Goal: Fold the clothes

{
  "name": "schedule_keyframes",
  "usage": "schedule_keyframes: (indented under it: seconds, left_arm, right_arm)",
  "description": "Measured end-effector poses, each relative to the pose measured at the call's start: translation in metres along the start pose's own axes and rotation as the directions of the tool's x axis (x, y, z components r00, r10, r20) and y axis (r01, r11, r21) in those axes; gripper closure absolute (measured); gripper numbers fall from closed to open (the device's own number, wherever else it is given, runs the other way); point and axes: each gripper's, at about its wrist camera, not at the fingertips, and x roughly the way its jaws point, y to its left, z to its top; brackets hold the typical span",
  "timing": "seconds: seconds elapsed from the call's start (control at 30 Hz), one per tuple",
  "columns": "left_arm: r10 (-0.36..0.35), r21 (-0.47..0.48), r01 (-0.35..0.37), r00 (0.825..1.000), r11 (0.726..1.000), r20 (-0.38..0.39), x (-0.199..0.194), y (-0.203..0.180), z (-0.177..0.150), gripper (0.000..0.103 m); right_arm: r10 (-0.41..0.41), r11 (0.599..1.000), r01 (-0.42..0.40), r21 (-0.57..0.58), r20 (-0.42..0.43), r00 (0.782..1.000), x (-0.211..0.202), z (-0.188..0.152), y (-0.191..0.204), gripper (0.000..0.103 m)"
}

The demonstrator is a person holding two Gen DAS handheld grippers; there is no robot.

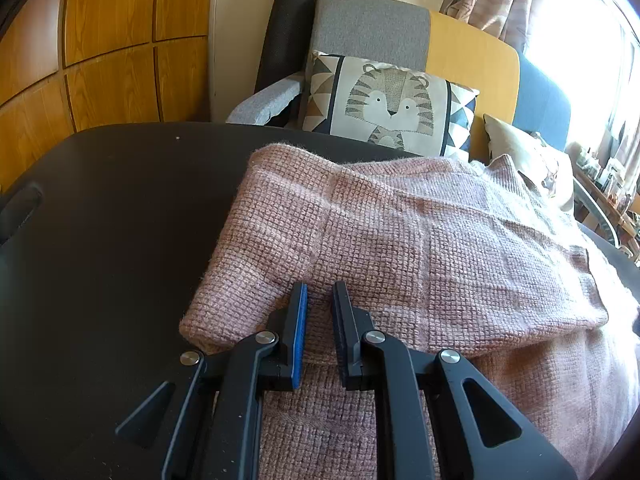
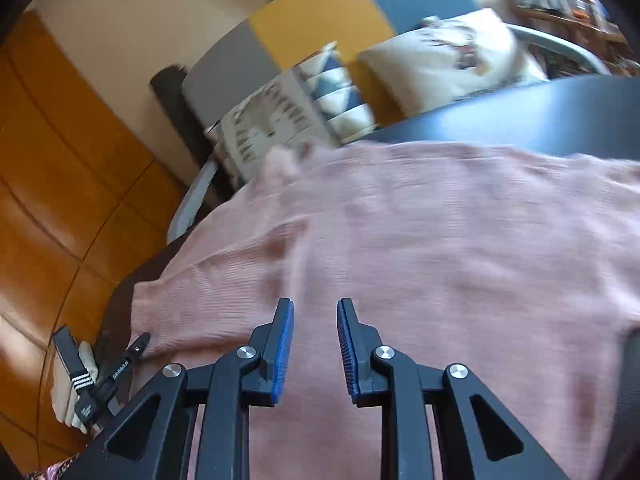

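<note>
Sweater (image 1: 420,240): pink, coarse waffle knit with a fuzzy nap, soft and thick. Lies on the tabletop (image 1: 120,220), partly folded; one layer is doubled over the body and ends in a rounded fold edge. In the left view its long axis runs from the near left corner up and away to the right, where a ribbed end points toward the cushions. The right view is blurred by motion; there the sweater (image 2: 440,240) spreads wide across the frame, a narrow corner reaching left.

Tabletop: dark, smooth, matt, with a rounded rim; bare to the left of the sweater.

Left claw (image 1: 320,296): black hinged arms with steel pivots, one blue ribbed pad, one dark. Jaws stand a narrow gap apart over the sweater, just at the fold edge, with no cloth pinched between them.

Right claw (image 2: 315,312): same build, jaws parted somewhat wider, above the sweater, gripping nothing.

Beyond the sweater: an armchair (image 1: 368,28) in grey woven cloth, a square cushion (image 1: 392,104) printed with a striped tiger and triangles, and a rolled black mat (image 1: 286,28) standing upright. Left of the sweater: orange wood panels (image 1: 108,48), glossy.
</note>
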Motion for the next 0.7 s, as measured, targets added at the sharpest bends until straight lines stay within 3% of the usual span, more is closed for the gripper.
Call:
schedule_keyframes:
  seconds: [0.07, 0.13, 0.23, 0.33, 0.47, 0.57, 0.7]
  left_arm:
    - [-0.001, 0.000, 0.001, 1.000, 1.000, -0.001, 0.001, 0.000, 0.000, 0.089]
    - [-0.002, -0.001, 0.002, 1.000, 1.000, -0.001, 0.001, 0.001, -0.001, 0.089]
    - [-0.003, 0.000, 0.003, 1.000, 1.000, -0.002, 0.002, 0.001, -0.001, 0.089]
    - [-0.002, 0.001, 0.002, 1.000, 1.000, -0.003, 0.002, 0.001, -0.001, 0.089]
    - [0.006, 0.009, -0.006, 1.000, 1.000, -0.002, 0.002, 0.000, -0.002, 0.089]
    - [0.012, 0.014, -0.012, 1.000, 1.000, -0.002, 0.002, -0.001, -0.002, 0.089]
    - [0.014, 0.017, -0.014, 1.000, 1.000, -0.003, 0.002, -0.001, -0.001, 0.089]
  right_arm:
    - [-0.010, 0.999, 0.009, 0.045, 0.018, 1.000, -0.023, 0.002, -0.028, 0.081]
    - [-0.079, 0.989, 0.071, 0.133, 0.053, 0.995, -0.055, 0.006, -0.075, 0.081]
    - [-0.173, 0.940, 0.131, 0.316, 0.110, 0.979, -0.102, 0.004, -0.145, 0.081]
    - [-0.266, 0.856, 0.162, 0.491, 0.150, 0.952, -0.148, 0.000, -0.214, 0.080]
    - [-0.395, 0.696, 0.171, 0.697, 0.173, 0.902, -0.208, -0.004, -0.305, 0.078]
    - [-0.422, 0.648, 0.153, 0.746, 0.184, 0.888, -0.225, -0.002, -0.337, 0.078]
    - [-0.405, 0.633, 0.086, 0.770, 0.235, 0.884, -0.221, 0.005, -0.353, 0.076]
